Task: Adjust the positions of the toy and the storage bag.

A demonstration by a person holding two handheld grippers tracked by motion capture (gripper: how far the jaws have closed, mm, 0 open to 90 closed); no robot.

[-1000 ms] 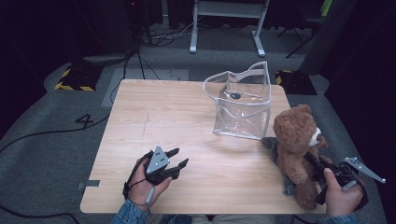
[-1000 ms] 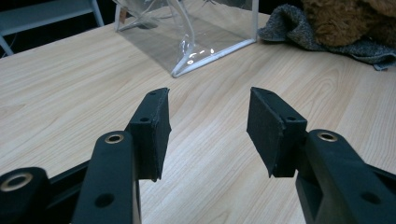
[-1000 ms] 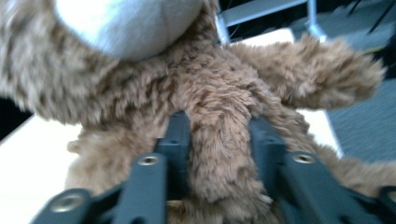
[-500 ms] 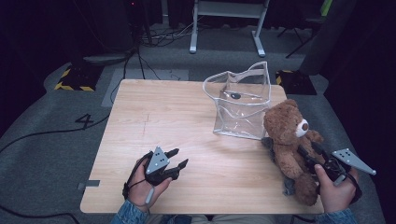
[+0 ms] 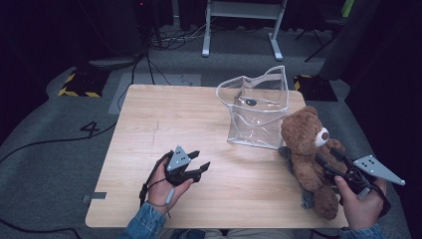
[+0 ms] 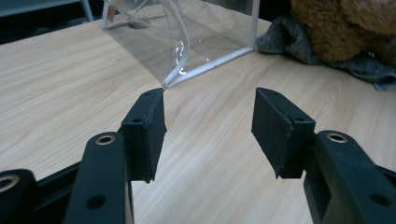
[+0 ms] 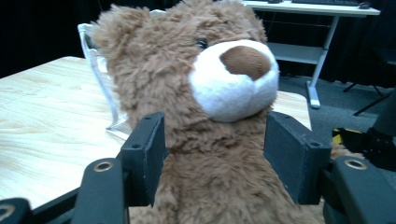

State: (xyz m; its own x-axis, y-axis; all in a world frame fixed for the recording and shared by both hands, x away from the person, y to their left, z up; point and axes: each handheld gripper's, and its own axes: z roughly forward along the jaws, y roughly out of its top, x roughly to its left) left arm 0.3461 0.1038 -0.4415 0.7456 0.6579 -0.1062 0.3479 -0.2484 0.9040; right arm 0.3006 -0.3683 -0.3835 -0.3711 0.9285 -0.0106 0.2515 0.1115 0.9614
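A brown teddy bear (image 5: 303, 139) sits upright at the table's right edge on a grey cloth (image 5: 286, 152). My right gripper (image 5: 326, 157) reaches in from the right. Its jaws have just been opening and now stand on either side of the bear's neck (image 7: 187, 79), fur brushing the pads without being pinched. My left gripper (image 5: 201, 159) rests low over the wooden table (image 5: 164, 114) near the front. Its jaws have just been opening too and hold nothing. It points at a clear plastic bag (image 6: 196, 42).
The clear bag (image 5: 256, 112) stands open at the back right of the table, just left of the bear, with a small dark item (image 5: 251, 102) inside. Dark floor, cables and a white stand's legs (image 5: 239, 30) lie beyond the table.
My right gripper rose and moved left onto the bear, its jaws spreading around the neck. The bear shifted slightly left. My left gripper slid a little toward the bag and opened wider.
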